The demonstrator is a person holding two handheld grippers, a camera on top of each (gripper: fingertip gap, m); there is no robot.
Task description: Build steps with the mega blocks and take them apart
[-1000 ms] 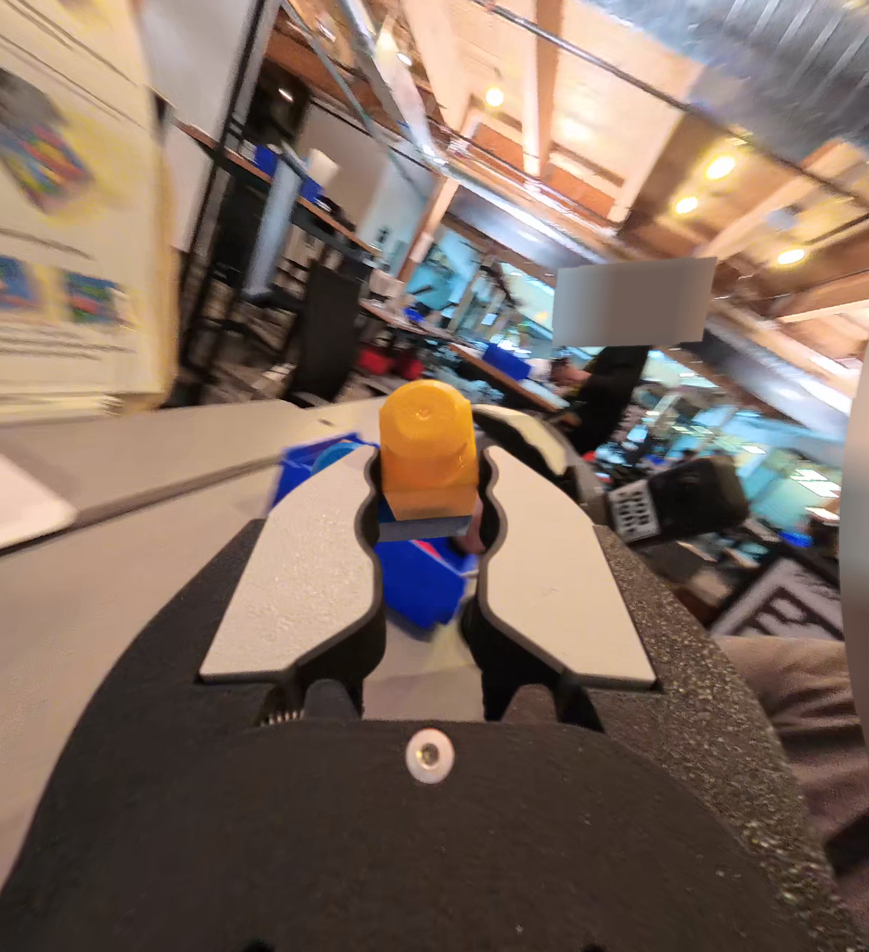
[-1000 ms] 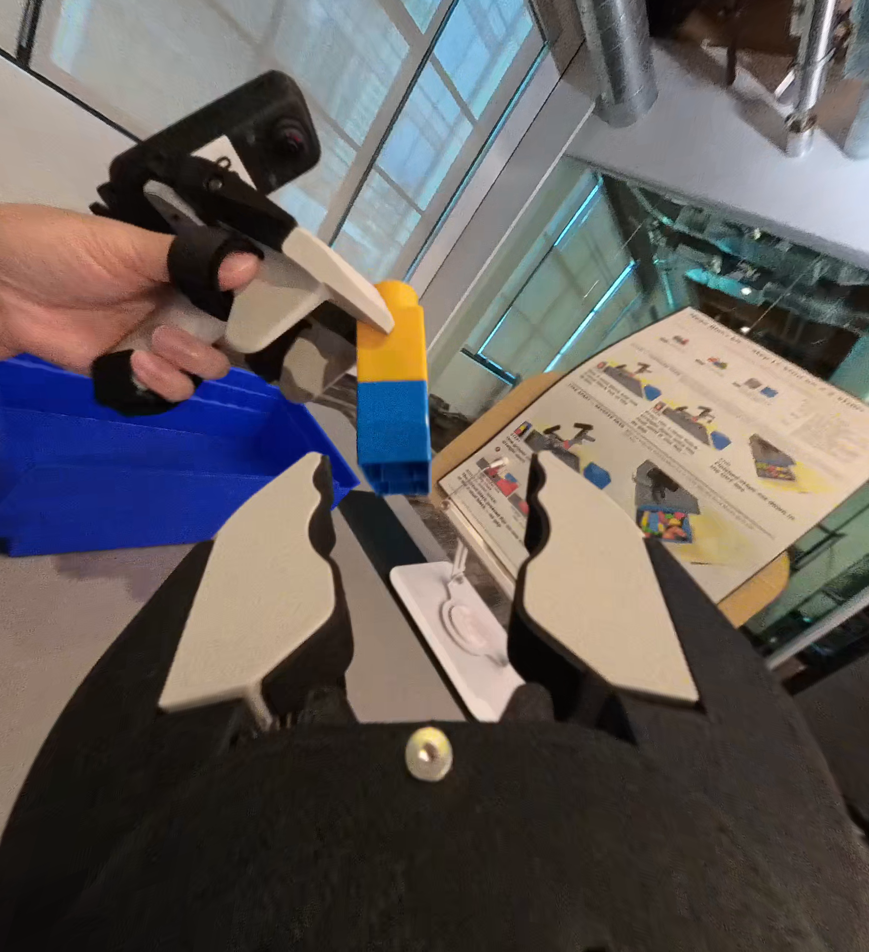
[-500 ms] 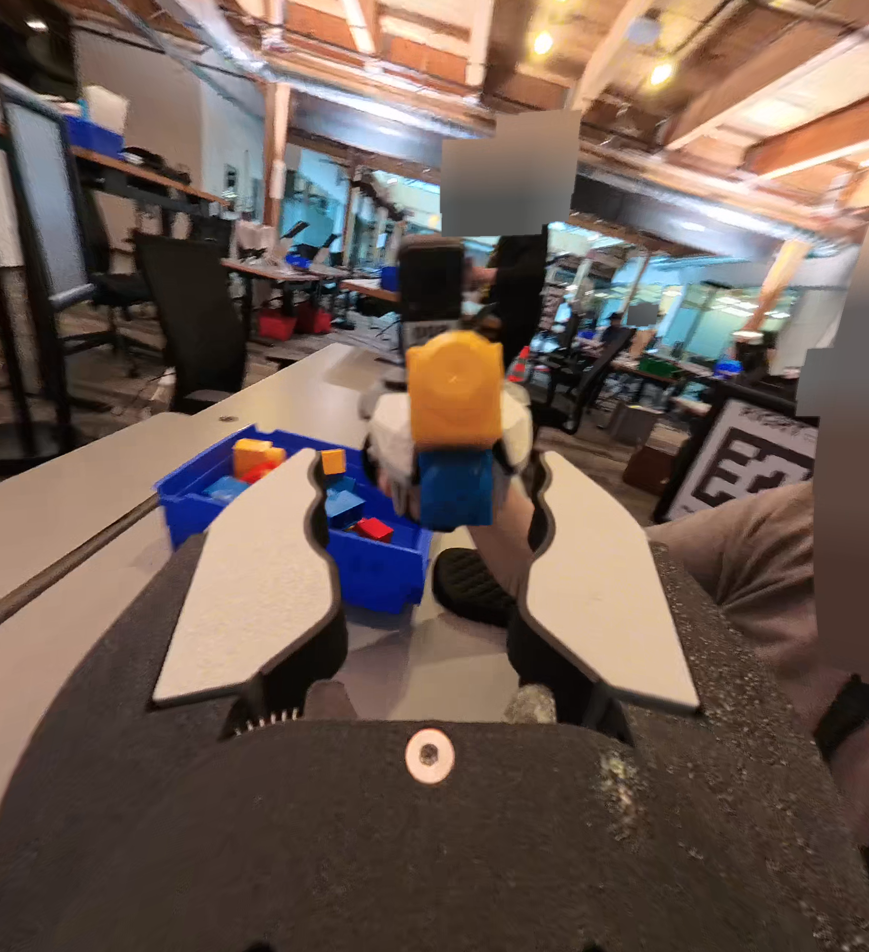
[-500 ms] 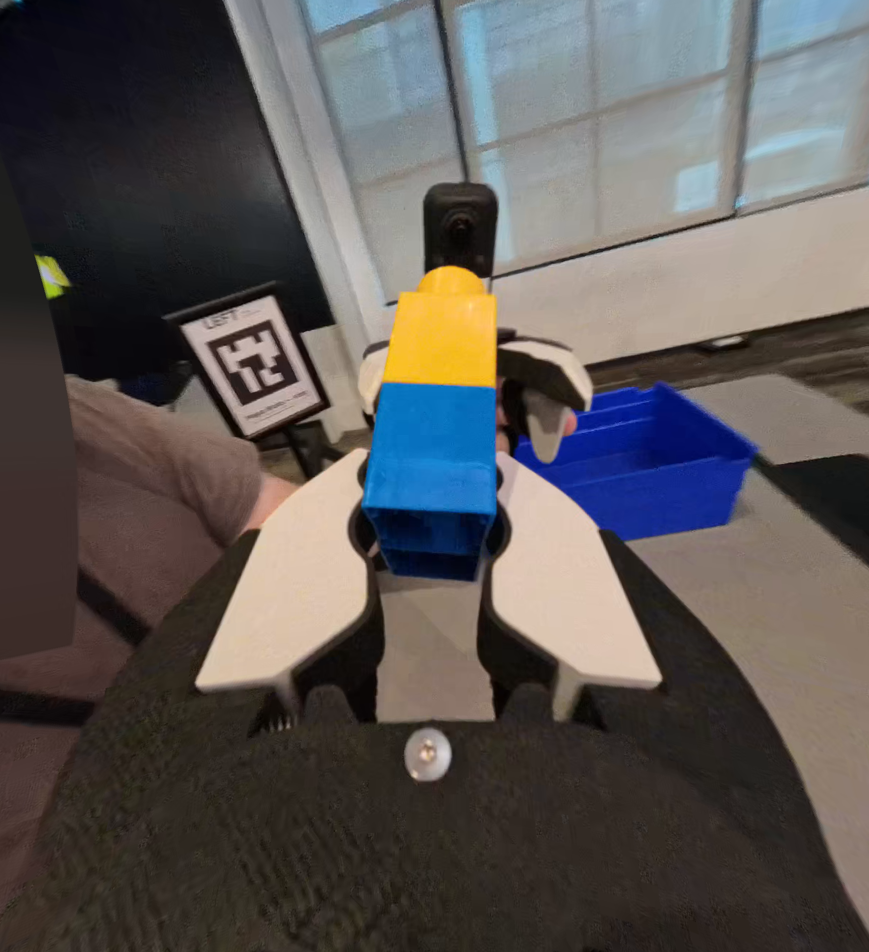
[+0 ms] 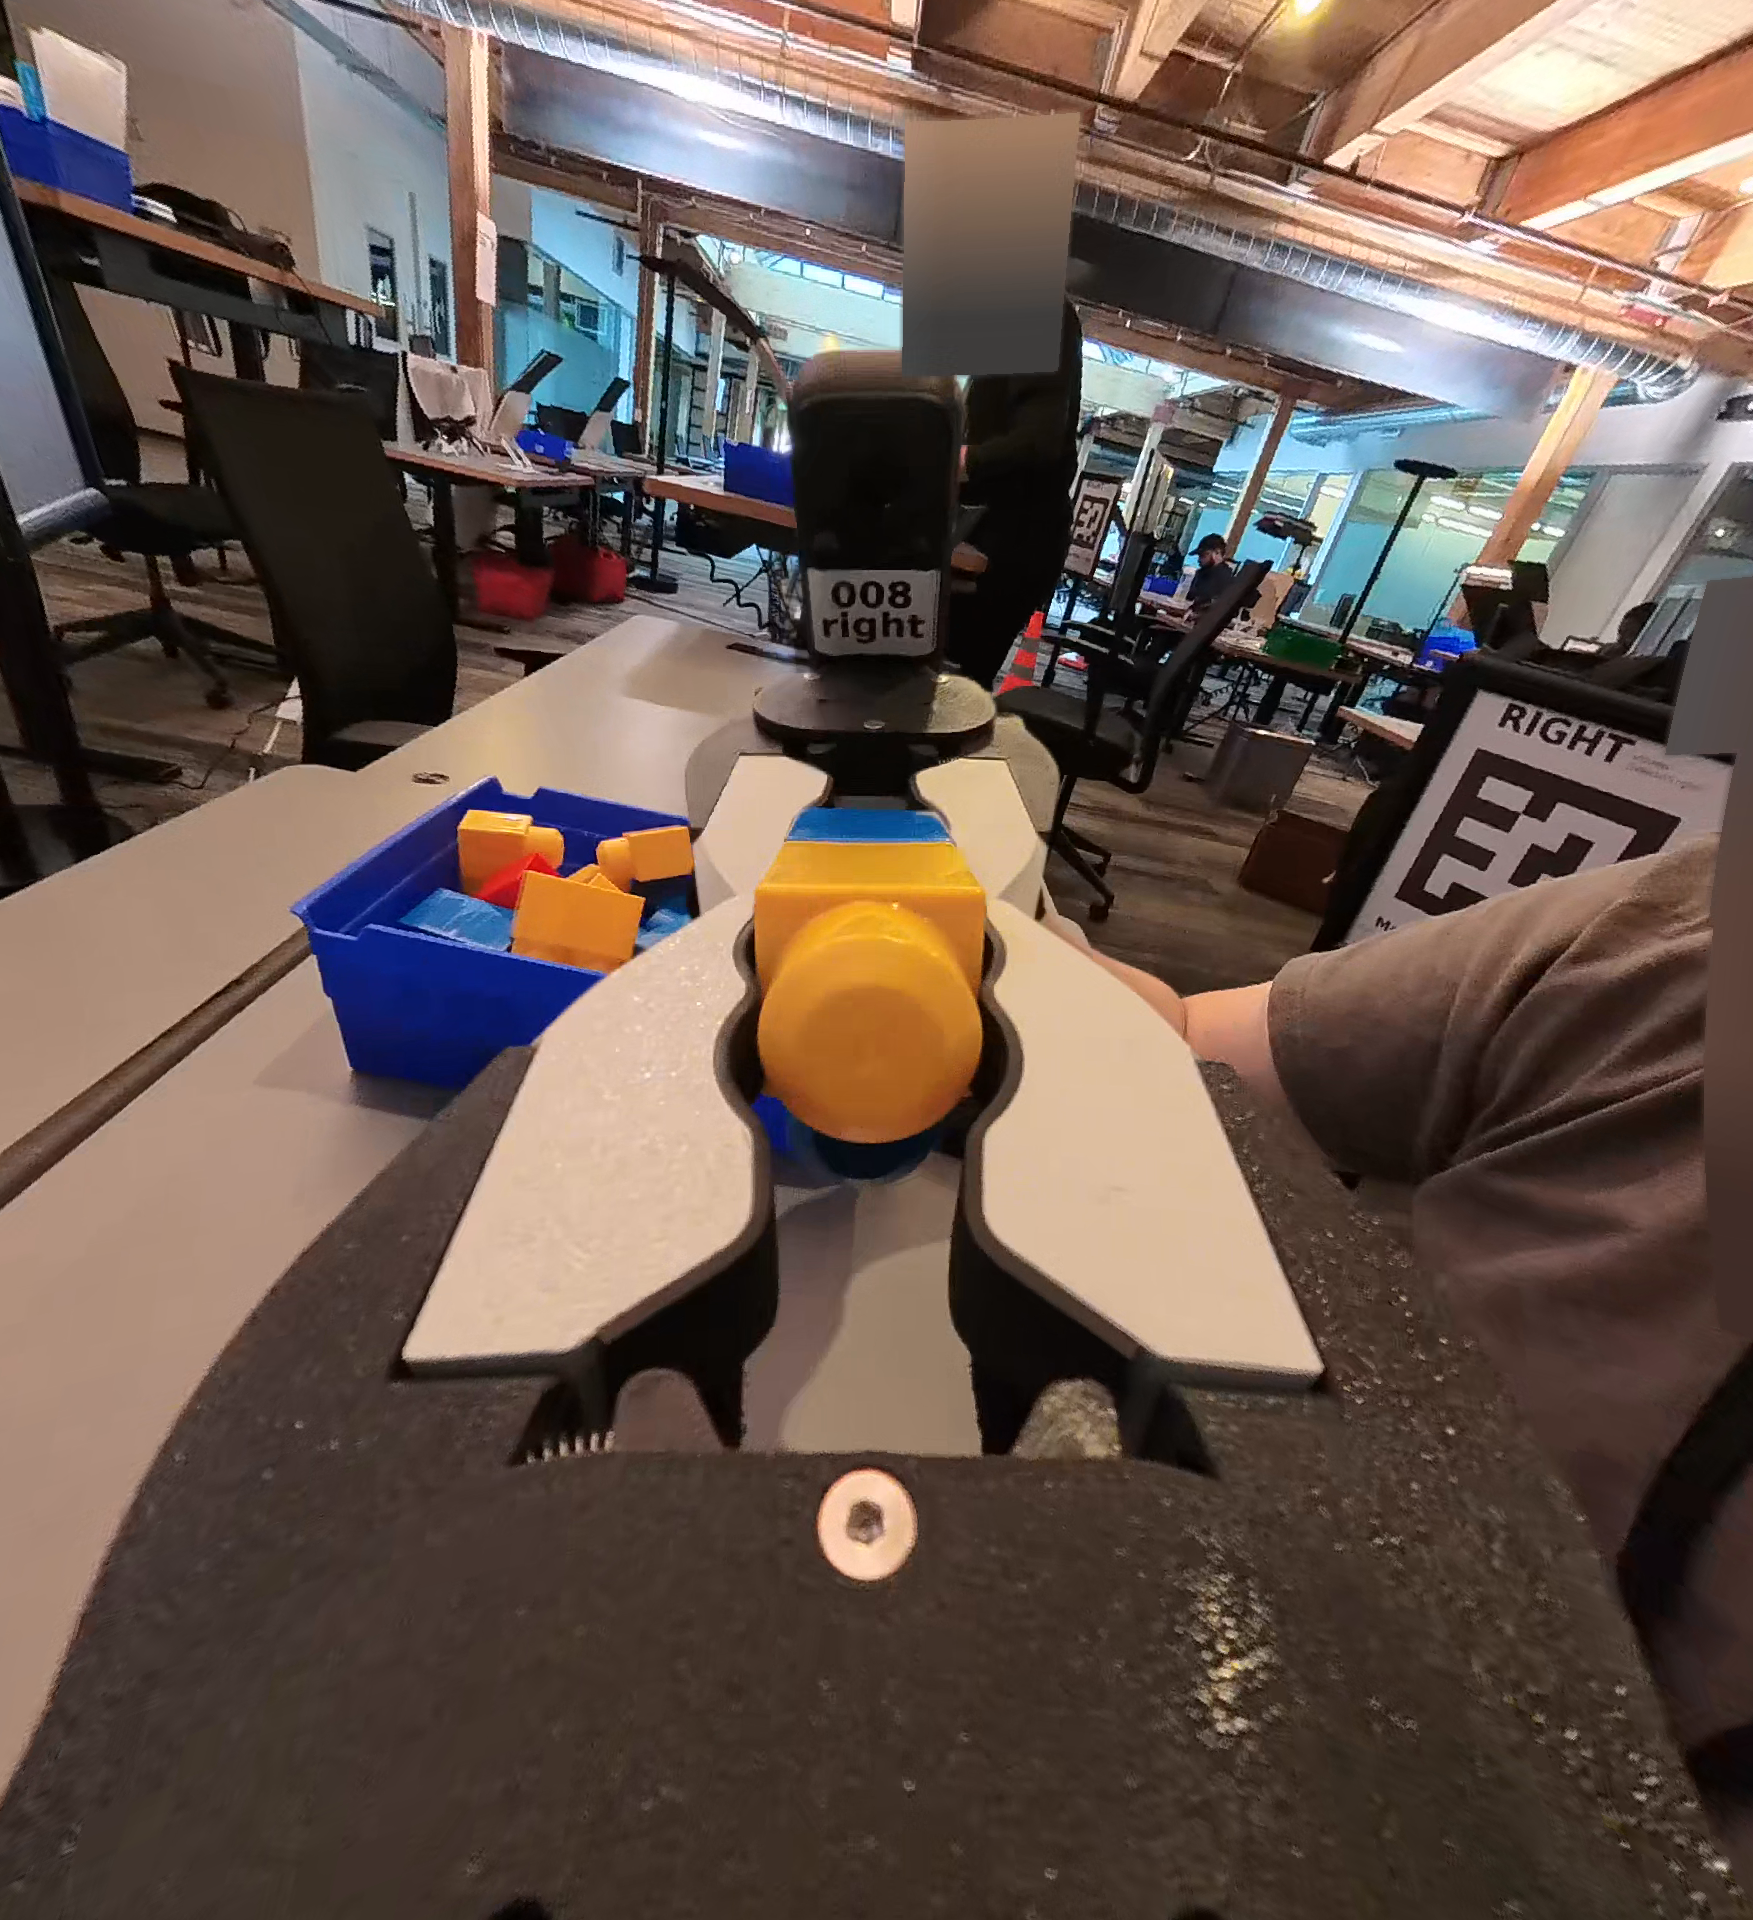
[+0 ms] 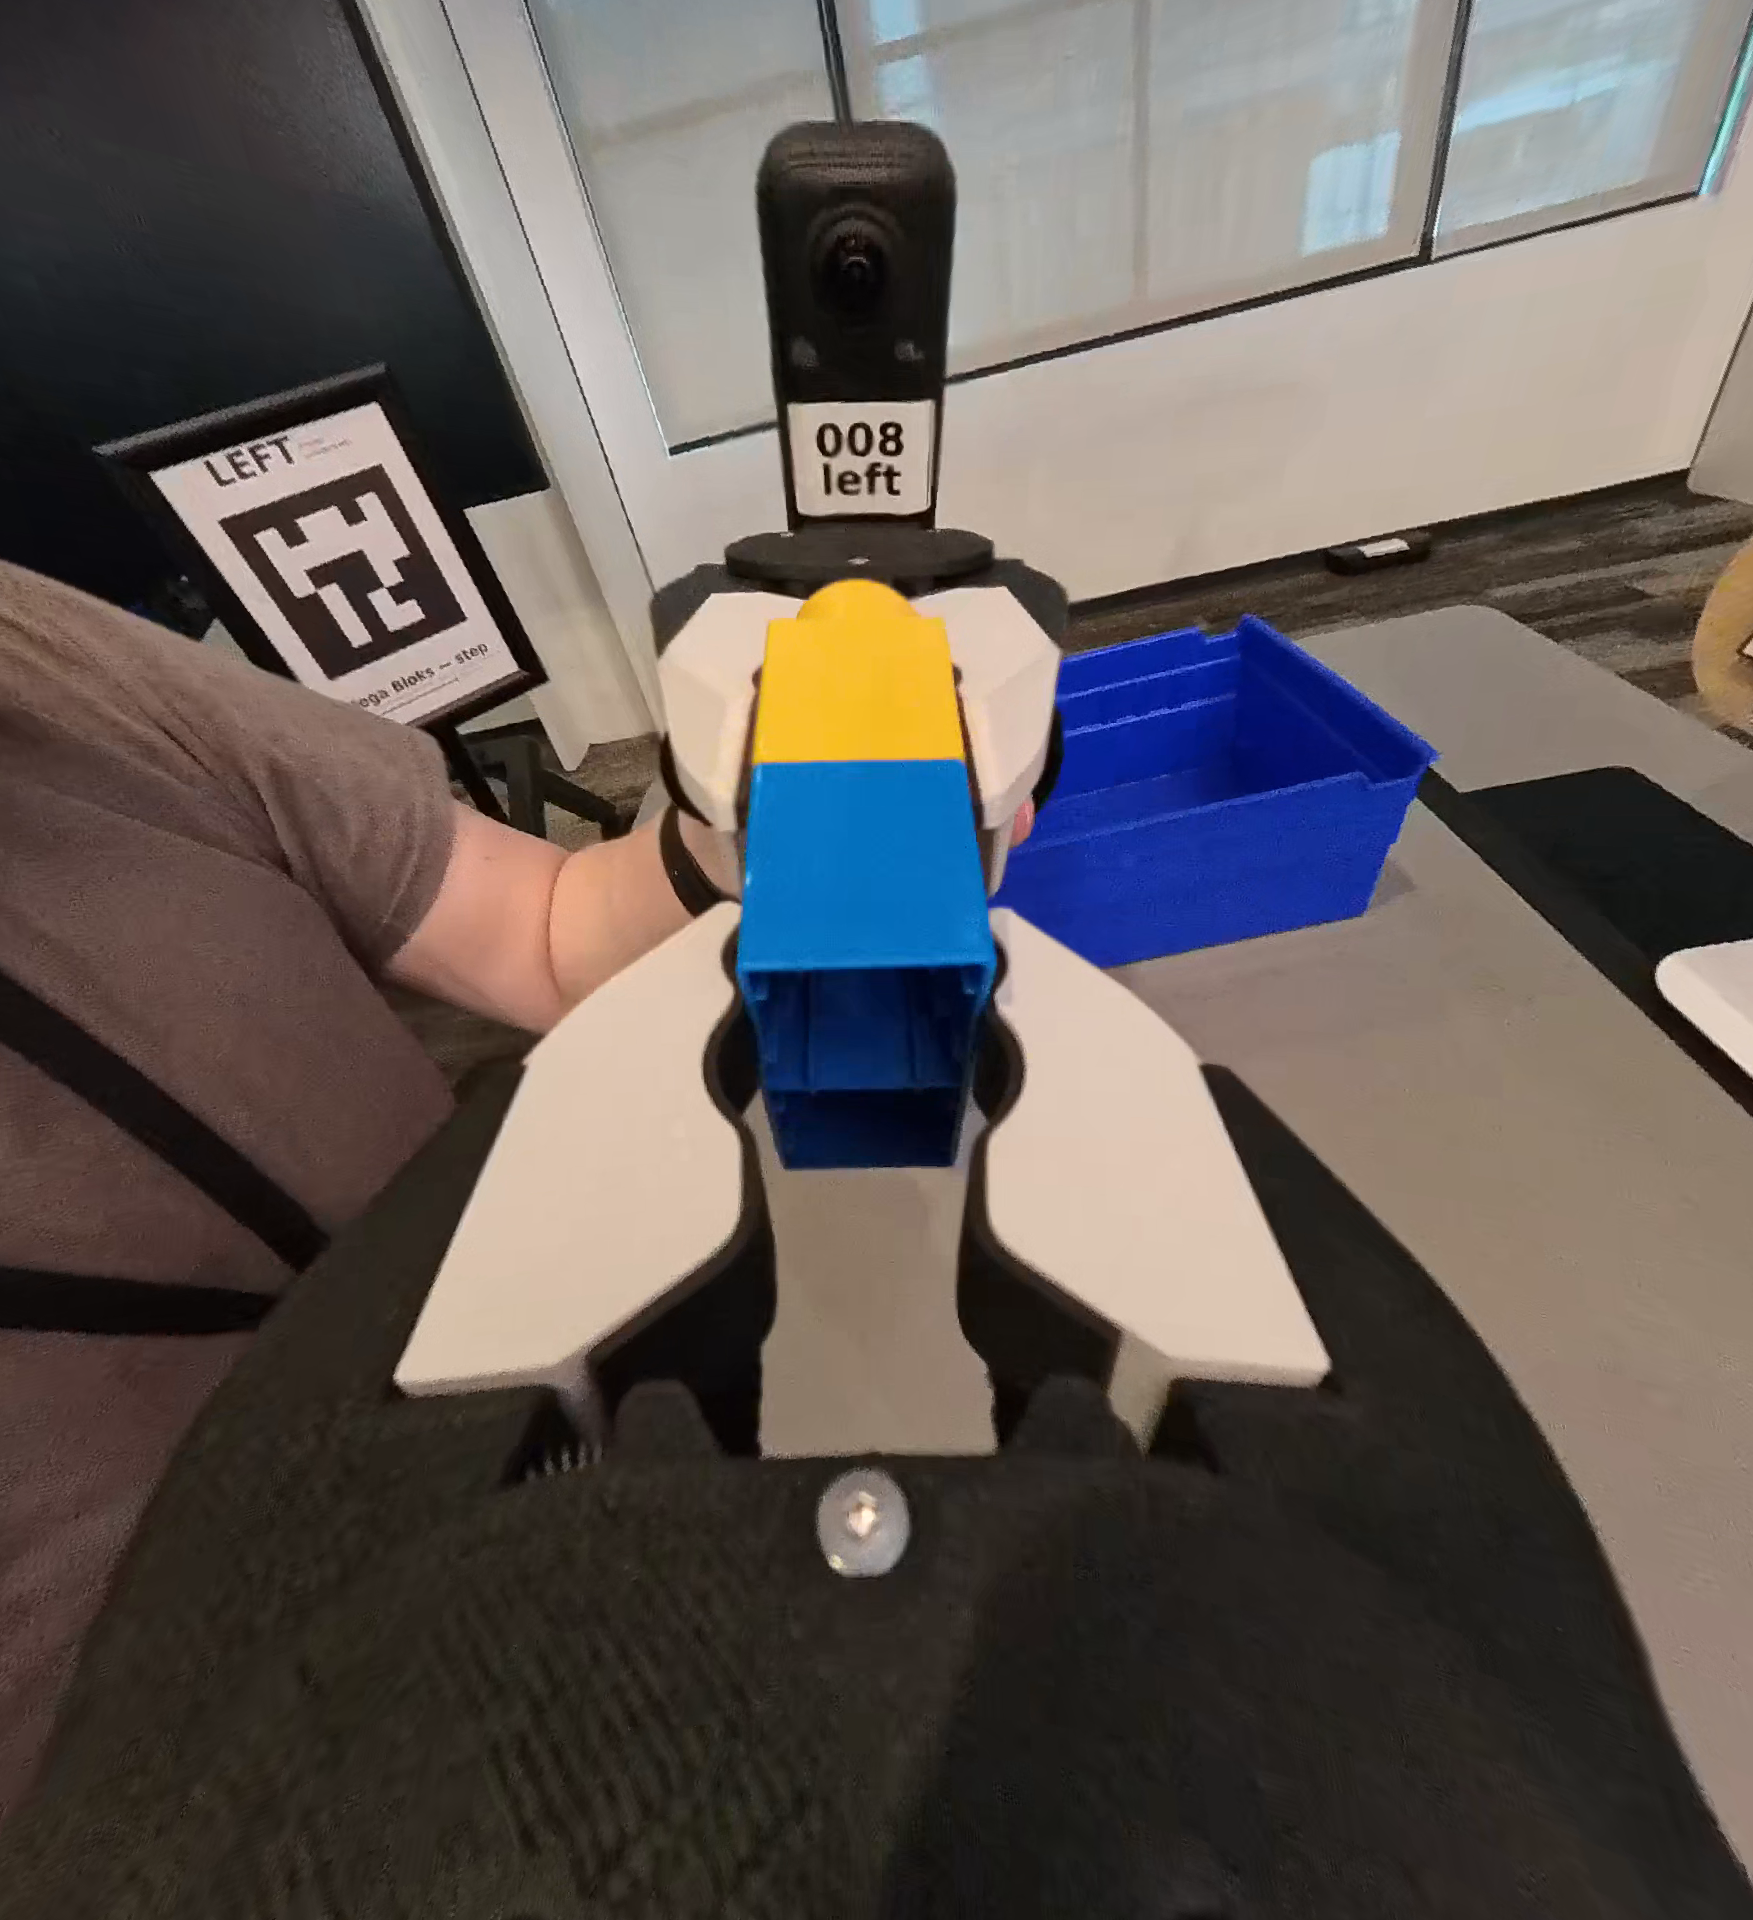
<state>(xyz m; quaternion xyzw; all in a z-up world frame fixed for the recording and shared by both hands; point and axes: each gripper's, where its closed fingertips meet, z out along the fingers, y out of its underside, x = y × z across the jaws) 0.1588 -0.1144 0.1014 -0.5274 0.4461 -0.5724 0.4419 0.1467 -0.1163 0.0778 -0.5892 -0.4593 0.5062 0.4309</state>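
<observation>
A yellow block (image 5: 867, 997) is stacked on a blue block (image 5: 870, 826), and the pair is held in the air between the two grippers, which face each other. My left gripper (image 5: 867, 935) is shut on the yellow block, whose stud points at its camera. My right gripper (image 6: 861, 966) is shut on the blue block (image 6: 861, 862), whose hollow underside faces its camera. The yellow block (image 6: 851, 686) sits beyond it in the left gripper (image 6: 856, 707). The right gripper (image 5: 870, 821) also shows in the left wrist view.
A blue bin (image 5: 415, 987) with several loose yellow, blue and red blocks stands on the grey table, left of the grippers. An empty blue bin (image 6: 1215, 862) stands on the other side, near a black mat (image 6: 1630, 862). The person's sleeve (image 6: 176, 790) is close. Left and right tips are no more than a few centimetres apart.
A second ago only the left gripper held the stack. The right gripper then shut on the blue block while the left opened. The left has now shut on the yellow block.
</observation>
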